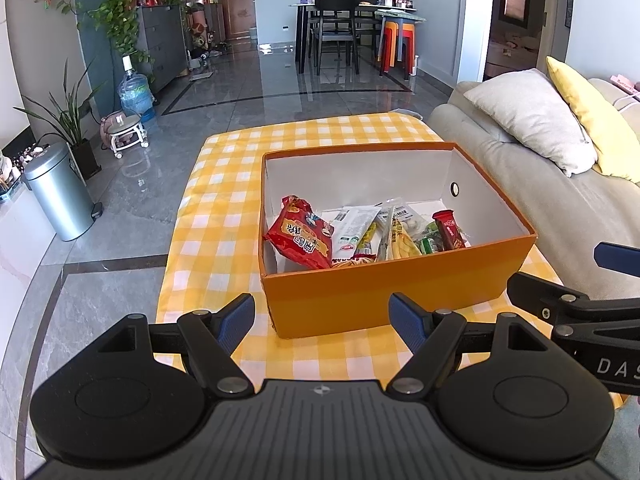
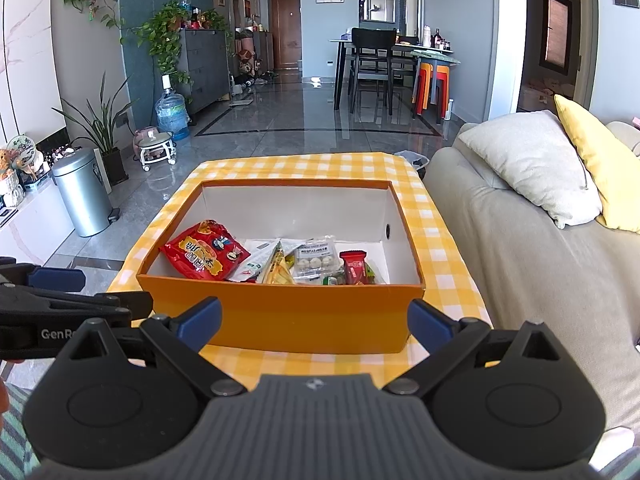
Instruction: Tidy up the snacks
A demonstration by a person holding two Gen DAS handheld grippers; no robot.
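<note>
- The left tool [image 1: 322,316] is hovering just short of the near wall of the orange box [image 1: 384,292], its blue-padded fingers spread wide and gripping nothing.
- The right tool [image 2: 314,316] is doing the same on its side, fingers splayed apart and empty, facing the same near wall.
- The box is sitting on the yellow checked cloth [image 1: 224,208] covering the counter, with the grey sofa [image 2: 520,264] close on its right.
- All the snacks I can see are lying inside the box, bunched toward its near side; the far part of the white floor is showing bare.
- The big red packet [image 2: 204,256] is resting at the left, propped on the others. It is looking puffy and light; its film is probably slippery and the contents likely crush, so a gentle pinch on a sealed end seam seems the safest hold.
- The clear pack of pale round sweets [image 2: 316,260] is lying in the middle, soft and crinkly; taking it by its flat edge looks best.
- The small red bar [image 2: 354,266] is leaning at the right, stiffer and narrow, so gripping across its short width should be holding well.
- The yellow wrapper [image 2: 280,272] is wedged between its neighbours, with little edge free to catch.
- The box itself is thin card, likely to be flexing if squeezed by one wall.
</note>
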